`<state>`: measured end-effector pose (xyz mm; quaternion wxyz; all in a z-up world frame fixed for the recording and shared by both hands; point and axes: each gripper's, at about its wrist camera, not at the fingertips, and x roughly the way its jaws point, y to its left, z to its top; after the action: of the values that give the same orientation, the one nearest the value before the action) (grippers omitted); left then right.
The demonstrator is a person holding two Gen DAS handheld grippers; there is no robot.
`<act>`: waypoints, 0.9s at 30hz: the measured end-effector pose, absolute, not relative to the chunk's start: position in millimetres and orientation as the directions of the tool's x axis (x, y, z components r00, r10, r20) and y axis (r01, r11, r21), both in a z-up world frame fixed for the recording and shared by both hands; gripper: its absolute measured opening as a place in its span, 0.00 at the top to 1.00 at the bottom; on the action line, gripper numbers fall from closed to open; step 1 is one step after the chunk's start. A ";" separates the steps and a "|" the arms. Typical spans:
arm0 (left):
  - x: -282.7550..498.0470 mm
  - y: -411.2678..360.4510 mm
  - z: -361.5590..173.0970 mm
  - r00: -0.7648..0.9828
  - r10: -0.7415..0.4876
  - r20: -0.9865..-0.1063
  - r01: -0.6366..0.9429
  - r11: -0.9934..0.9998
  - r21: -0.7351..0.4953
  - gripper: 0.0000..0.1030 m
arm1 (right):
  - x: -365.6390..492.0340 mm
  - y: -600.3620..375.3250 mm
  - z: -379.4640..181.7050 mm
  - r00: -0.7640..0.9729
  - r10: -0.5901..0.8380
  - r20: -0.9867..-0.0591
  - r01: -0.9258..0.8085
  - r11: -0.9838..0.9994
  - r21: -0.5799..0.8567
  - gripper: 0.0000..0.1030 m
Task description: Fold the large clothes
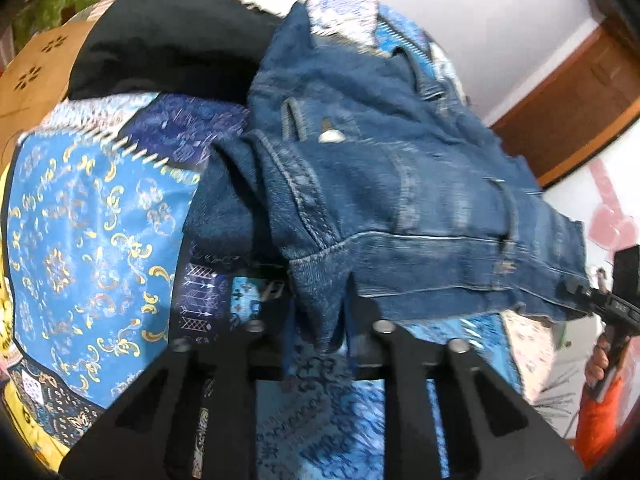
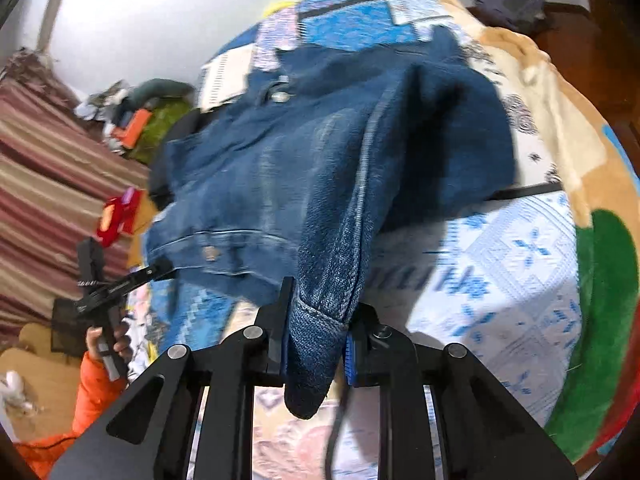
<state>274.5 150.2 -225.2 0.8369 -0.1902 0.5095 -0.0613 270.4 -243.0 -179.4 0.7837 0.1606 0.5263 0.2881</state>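
Note:
A pair of blue denim jeans [image 1: 400, 184] hangs lifted over a bed with a blue patterned quilt [image 1: 80, 232]. My left gripper [image 1: 320, 312] is shut on one corner of the jeans' waistband. My right gripper [image 2: 320, 320] is shut on the opposite waistband corner of the jeans [image 2: 288, 168], which bunches between its fingers. Each gripper shows in the other's view: the right one [image 1: 576, 294] at the far right edge of the denim, the left one [image 2: 156, 270] at the left edge. The rest of the jeans trails down onto the quilt [image 2: 500, 280].
A black garment [image 1: 168, 36] lies on the bed behind the jeans. A tan blanket [image 2: 540, 92] with green and red patches covers the bed's right side. A striped cloth [image 2: 48, 160] and a clutter pile [image 2: 140, 120] sit left. A wooden door [image 1: 580, 96] stands at right.

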 end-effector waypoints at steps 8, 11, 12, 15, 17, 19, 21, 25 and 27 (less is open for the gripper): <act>295.5 145.7 -145.0 0.587 -0.359 -0.725 0.001 0.896 -0.443 0.90 | 292.9 -221.6 -118.1 0.370 0.667 -0.647 -0.395 0.743 0.540 0.85; 321.1 143.2 -118.8 0.622 -0.363 -0.694 0.035 0.898 -0.439 0.91 | 315.0 -221.3 -92.4 0.441 0.650 -0.619 -0.410 0.759 0.505 0.85; 331.9 143.4 -111.0 0.632 -0.357 -0.688 0.040 0.902 -0.431 0.91 | 328.4 -222.3 -82.6 0.475 0.637 -0.607 -0.403 0.771 0.494 0.85; 368.7 146.6 -97.4 0.654 -0.346 -0.673 0.030 0.900 -0.435 0.91 | 358.9 -230.7 -68.2 0.529 0.612 -0.589 -0.368 0.790 0.490 0.85; 394.4 154.3 -95.1 0.675 -0.315 -0.668 0.001 0.905 -0.425 0.91 | 386.6 -236.0 -67.3 0.562 0.580 -0.590 -0.330 0.811 0.482 0.85; 414.8 164.0 -102.6 0.681 -0.291 -0.672 -0.038 0.902 -0.429 0.91 | 407.3 -243.1 -78.0 0.570 0.557 -0.604 -0.289 0.824 0.486 0.85; 441.3 174.1 -124.9 0.663 -0.273 -0.697 -0.084 0.898 -0.432 0.91 | 435.3 -247.7 -102.4 0.558 0.537 -0.633 -0.227 0.832 0.506 0.85; 474.3 179.1 -186.7 0.579 -0.228 -0.783 -0.149 0.914 -0.377 0.90 | 469.9 -251.2 -152.3 0.498 0.523 -0.691 -0.147 0.837 0.527 0.85; 483.7 175.8 -214.6 0.533 -0.200 -0.822 -0.163 0.929 -0.332 0.89 | 477.5 -248.4 -177.8 0.460 0.493 -0.738 -0.121 0.859 0.498 0.85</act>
<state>483.7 175.8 -214.6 0.8551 -0.1878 0.4831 -0.0108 477.5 -248.4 -177.8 0.8327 0.1915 0.4856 0.1846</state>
